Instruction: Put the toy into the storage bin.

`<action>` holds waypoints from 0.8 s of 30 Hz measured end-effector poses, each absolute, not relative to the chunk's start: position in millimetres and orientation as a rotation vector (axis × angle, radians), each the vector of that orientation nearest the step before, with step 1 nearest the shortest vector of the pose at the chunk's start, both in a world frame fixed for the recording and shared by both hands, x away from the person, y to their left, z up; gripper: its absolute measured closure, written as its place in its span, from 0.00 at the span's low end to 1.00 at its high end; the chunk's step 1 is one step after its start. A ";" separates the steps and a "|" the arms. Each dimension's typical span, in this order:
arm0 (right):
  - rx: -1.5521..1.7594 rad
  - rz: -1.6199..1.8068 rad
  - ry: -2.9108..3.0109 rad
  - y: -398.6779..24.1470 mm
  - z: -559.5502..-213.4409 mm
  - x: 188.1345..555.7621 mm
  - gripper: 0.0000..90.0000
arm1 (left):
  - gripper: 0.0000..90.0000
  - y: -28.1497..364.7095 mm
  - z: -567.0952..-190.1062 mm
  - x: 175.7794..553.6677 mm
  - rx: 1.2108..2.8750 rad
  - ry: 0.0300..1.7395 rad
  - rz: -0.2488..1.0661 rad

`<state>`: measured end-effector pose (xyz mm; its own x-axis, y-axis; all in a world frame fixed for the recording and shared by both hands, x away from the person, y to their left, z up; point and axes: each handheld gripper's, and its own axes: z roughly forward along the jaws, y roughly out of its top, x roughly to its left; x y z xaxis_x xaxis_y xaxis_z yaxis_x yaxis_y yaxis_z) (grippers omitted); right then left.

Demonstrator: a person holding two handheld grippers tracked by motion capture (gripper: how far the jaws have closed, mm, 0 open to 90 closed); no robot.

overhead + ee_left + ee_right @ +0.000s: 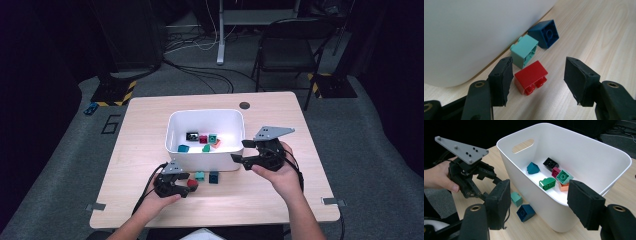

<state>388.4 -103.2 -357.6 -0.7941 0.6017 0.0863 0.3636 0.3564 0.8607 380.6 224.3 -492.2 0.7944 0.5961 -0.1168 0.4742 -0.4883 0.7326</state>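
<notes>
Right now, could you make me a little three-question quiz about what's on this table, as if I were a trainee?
1. True or false: the left gripper has its jaws clamped shut on the red brick.
2. Which two bricks lie on the table against the outside of the white bin? A) teal brick and dark blue brick B) yellow and purple C) black and orange
3. Fill in: the right gripper is open and holds ____.

Key:
1. False: the jaws stand open, one on each side of the brick, not pressing it.
2. A
3. nothing
</notes>
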 end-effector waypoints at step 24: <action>0.874 1.411 2.370 -105.2 -358.7 389.7 0.39 | 0.56 206.2 -509.3 381.4 2.219 0.779 0.187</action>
<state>389.7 -105.2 -358.7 -0.7899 0.6067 0.0889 0.3674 0.3522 0.8608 381.4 206.2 -509.3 0.8029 0.5868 -0.1051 0.4749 -0.5230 0.7078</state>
